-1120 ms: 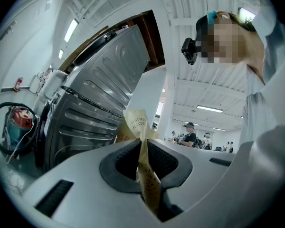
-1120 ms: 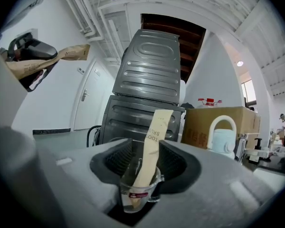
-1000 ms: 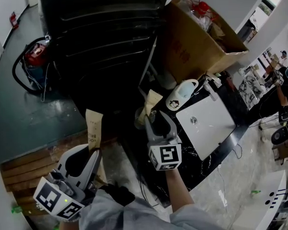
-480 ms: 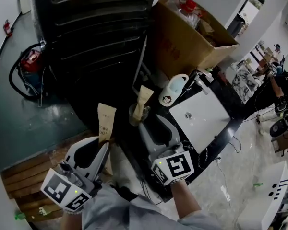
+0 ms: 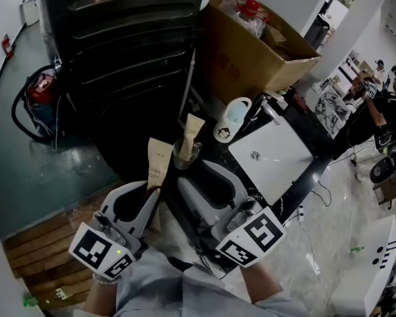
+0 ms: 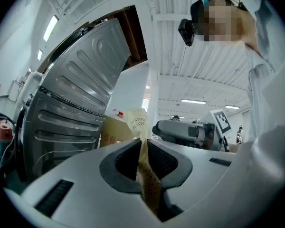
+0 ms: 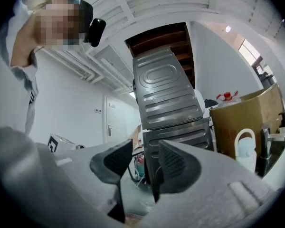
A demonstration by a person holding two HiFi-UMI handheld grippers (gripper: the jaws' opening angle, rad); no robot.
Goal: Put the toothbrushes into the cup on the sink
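Overhead, the head view looks steeply down on both tools. The left tool (image 5: 145, 200) has its jaws closed flat on the lower end of a tan paper toothbrush packet (image 5: 158, 165). The packet stands up out of the jaw tips and leans slightly toward the right tool (image 5: 202, 177). In the left gripper view the dark ribbed pads (image 6: 127, 158) press against the packet from both sides, and its printed upper end rises beyond them.

The right tool's jaws stand well apart with nothing between them. In the right gripper view only a dark ribbed cabinet (image 7: 173, 122) shows through the gap.

A clear cup (image 5: 185, 156) stands on the dark tabletop (image 5: 208, 152) just beyond the right tool's jaw tips, on the side toward the left tool. A second toothbrush packet (image 5: 191, 129) stands tilted inside it. The held packet's upper end is just beside the cup; whether they touch cannot be made out.

Farther ahead of the right tool, past the cup, is a white mug (image 5: 228, 120) with a cartoon print. A white sink (image 5: 277, 157) lies off that tool's outer side, set into the tabletop. A cardboard box (image 5: 247, 58) stands well beyond the mug.
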